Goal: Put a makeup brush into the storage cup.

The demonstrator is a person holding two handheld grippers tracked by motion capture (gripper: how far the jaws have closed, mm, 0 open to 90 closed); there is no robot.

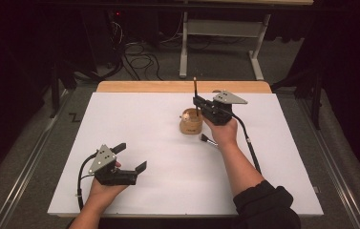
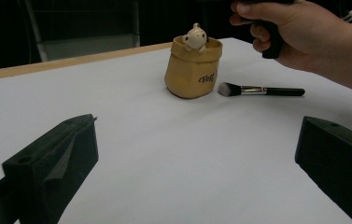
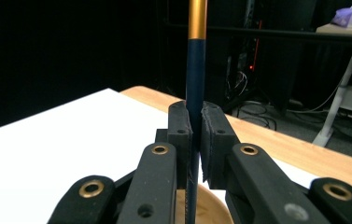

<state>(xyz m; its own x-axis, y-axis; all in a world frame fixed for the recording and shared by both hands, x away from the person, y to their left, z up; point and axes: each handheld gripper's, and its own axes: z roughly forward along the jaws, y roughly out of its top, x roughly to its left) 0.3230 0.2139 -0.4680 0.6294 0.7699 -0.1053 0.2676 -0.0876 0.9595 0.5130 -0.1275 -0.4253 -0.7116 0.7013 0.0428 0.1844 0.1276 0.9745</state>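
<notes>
From above, we hold the right gripper [image 1: 197, 101] over the yellow pouch [image 1: 190, 123], jaws clamped on an upright brush handle [image 1: 195, 86]; a tilt could catch the rim and tip the pouch. Our forearm reaches forward, hand behind the tool. In the left gripper view, our left gripper [image 2: 197, 154] rests open, with the pouch and a loose makeup brush [image 2: 260, 90] ahead. In the right gripper view, the handle stands vertical between the pads [image 3: 184, 133].

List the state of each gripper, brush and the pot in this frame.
right gripper: shut on the dark brush, above the pot.
dark brush: upright, clamped between the jaws.
left gripper: open, holding nothing.
yellow pot: upright on the table.
makeup brush: lying flat beside the pot.
</notes>
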